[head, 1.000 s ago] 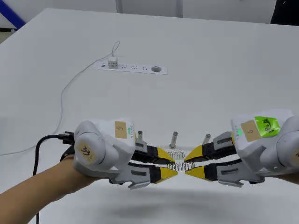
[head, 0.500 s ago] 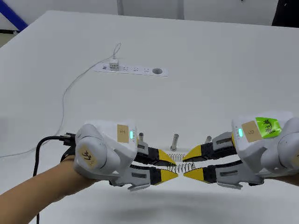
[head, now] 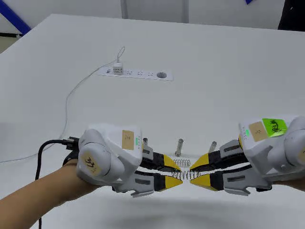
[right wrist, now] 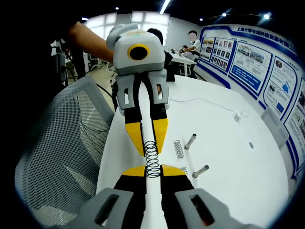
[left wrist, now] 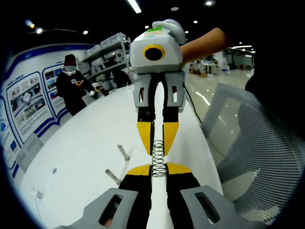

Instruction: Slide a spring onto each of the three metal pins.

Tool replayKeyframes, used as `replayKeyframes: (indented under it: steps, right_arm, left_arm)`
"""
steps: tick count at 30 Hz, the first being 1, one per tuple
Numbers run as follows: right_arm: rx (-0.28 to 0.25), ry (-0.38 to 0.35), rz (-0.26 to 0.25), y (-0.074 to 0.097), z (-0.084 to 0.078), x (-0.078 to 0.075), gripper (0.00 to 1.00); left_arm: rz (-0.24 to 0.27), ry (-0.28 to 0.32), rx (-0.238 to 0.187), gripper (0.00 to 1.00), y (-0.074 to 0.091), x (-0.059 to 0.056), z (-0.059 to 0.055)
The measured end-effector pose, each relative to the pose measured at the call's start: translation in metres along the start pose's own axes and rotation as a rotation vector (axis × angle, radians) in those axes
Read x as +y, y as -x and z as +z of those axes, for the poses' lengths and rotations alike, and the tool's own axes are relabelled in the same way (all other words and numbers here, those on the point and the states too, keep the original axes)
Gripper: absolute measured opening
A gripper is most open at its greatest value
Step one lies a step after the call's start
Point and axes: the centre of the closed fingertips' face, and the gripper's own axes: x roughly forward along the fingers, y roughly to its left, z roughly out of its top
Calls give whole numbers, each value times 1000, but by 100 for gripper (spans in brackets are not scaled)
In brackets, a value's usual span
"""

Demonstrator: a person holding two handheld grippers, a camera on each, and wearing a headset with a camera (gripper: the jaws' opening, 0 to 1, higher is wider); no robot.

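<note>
A small steel spring hangs in the air between my two grippers, which point at each other tip to tip. My left gripper is shut on its left end and my right gripper is shut on its right end. The left gripper view shows the spring running from my own yellow tips to the right gripper's tips. Behind it, three short metal pins stand on the white table. A second spring lies flat near the middle pin.
A white power strip with a plug and cable lies further back on the table. A black cable trails from the left gripper. A mesh chair back stands by the table's near edge. A person stands in the background.
The head camera has tilted a little, shifting the whole picture. Both grippers stay tip to tip with the spring between them, sitting slightly lower.
</note>
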Motion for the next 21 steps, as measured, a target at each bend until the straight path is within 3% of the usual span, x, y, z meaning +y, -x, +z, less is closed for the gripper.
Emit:
replayKeyframes:
  steps: [7,21]
  right_arm:
    - [-47,-5,0,9,14,-2,10]
    - [-114,-3,-2,12,36,-3,11]
  left_arm:
    - [18,-28,8,9,-1,4,3]
    - [52,-4,-15,9,3,7,7]
